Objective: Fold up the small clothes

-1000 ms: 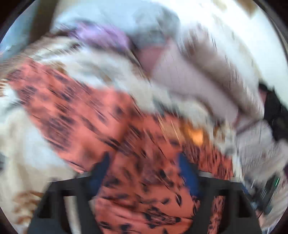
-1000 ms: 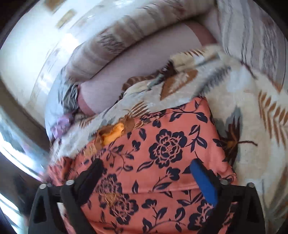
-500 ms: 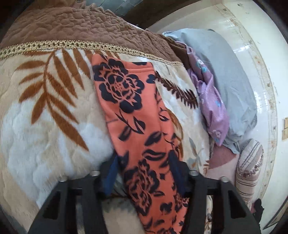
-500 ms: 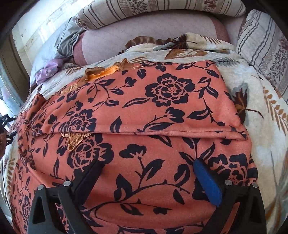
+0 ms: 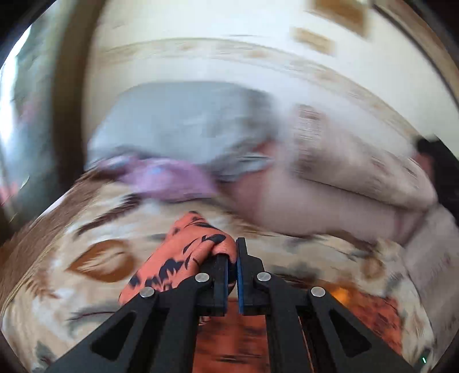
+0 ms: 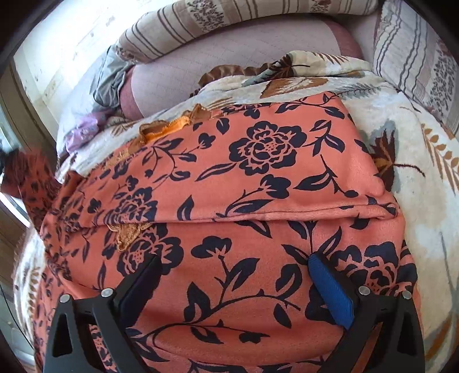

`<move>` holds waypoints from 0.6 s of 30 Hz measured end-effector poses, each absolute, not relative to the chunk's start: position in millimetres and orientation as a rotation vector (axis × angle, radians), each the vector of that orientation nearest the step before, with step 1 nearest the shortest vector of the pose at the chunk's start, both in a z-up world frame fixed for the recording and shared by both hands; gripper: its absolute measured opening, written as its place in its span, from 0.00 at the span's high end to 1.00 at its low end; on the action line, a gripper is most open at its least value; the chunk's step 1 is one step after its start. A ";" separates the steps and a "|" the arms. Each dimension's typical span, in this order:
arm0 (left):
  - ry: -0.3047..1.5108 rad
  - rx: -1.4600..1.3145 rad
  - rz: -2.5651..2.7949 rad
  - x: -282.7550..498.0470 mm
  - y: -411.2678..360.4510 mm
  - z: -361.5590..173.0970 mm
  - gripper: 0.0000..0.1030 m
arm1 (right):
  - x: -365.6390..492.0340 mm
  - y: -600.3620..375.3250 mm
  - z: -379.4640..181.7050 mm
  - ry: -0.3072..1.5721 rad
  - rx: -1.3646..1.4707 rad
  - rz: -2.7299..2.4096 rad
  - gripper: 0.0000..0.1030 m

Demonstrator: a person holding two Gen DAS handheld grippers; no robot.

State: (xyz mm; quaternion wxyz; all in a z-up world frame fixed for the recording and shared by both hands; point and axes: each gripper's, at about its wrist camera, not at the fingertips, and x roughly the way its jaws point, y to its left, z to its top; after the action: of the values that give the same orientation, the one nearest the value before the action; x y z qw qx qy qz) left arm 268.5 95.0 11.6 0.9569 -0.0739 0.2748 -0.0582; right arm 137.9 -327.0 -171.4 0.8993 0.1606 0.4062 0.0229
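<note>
- The left gripper [image 5: 232,258] has its jaws closed tight on a bunched edge of the orange floral garment [image 6: 258,200]; a wad of that cloth bulges out to the left of the pads in the left wrist view.
- That pinch looks meant to give a firm hold on an end of the garment so it can be lifted and carried over for the next fold. The left wrist view is badly smeared, so exactly which edge is held cannot be told.
- The right gripper [image 6: 235,275] hovers over the near part of the garment with its jaws wide apart and nothing between the pads; cloth lies beneath them, not gripped.
- It seems placed there to steady or pin the near layers during the fold.
- The garment lies spread on the bed, already doubled once: a folded edge runs left to right across its middle, with an orange lace trim [image 6: 169,126] showing at the far left.
- Under it is a cream blanket [image 6: 416,160] printed with brown leaves, soft and uneven, so folds may not lie crisp.
- Farther off sit striped pillows [image 6: 229,25], a mauve bolster [image 6: 229,71], grey bedding [image 6: 110,83] and a lilac cloth [image 6: 83,132], with a pale wall [image 5: 200,57] beyond.
</note>
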 end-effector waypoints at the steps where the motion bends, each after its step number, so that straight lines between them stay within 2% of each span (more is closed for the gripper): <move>1: 0.558 -0.122 -0.179 260.3 60.1 14.0 0.96 | 136.1 -329.4 -170.5 0.834 0.351 0.055 0.00; 4: 0.613 0.001 -0.385 234.4 -51.3 -9.7 0.92 | 132.3 -340.0 -168.2 0.814 0.435 0.083 0.00; 5: 0.656 0.048 -0.436 230.1 -78.5 -26.1 0.85 | 131.5 -344.2 -166.7 0.813 0.468 0.093 0.00; 6: 0.723 0.110 -0.479 223.9 -104.8 -48.1 0.60 | 130.2 -349.4 -164.3 0.815 0.511 0.102 0.00; 7: 0.795 0.171 -0.497 221.9 -121.2 -72.5 0.41 | 128.0 -355.3 -161.4 0.814 0.559 0.110 0.01; 11: 0.948 0.265 -0.406 212.8 -111.0 -134.1 0.41 | 119.9 -383.7 -148.1 0.794 0.719 0.115 0.00; 14: 0.940 0.115 -0.349 200.7 -59.7 -124.7 0.37 | 126.6 -385.5 -130.3 0.778 0.679 0.091 0.00; 16: 0.895 0.025 -0.302 187.0 -22.9 -111.7 0.29 | 139.2 -366.6 -111.6 0.774 0.556 0.104 0.00; 18: 0.848 -0.048 -0.204 183.1 14.6 -105.7 0.26 | 156.5 -333.0 -91.7 0.782 0.420 0.151 0.00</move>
State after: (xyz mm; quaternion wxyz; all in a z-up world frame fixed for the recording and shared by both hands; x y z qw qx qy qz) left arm 183.1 14.6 -105.7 0.9062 -0.0230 0.4105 -0.0987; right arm 156.5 -333.0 -91.6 0.9004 0.2028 0.3779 0.0729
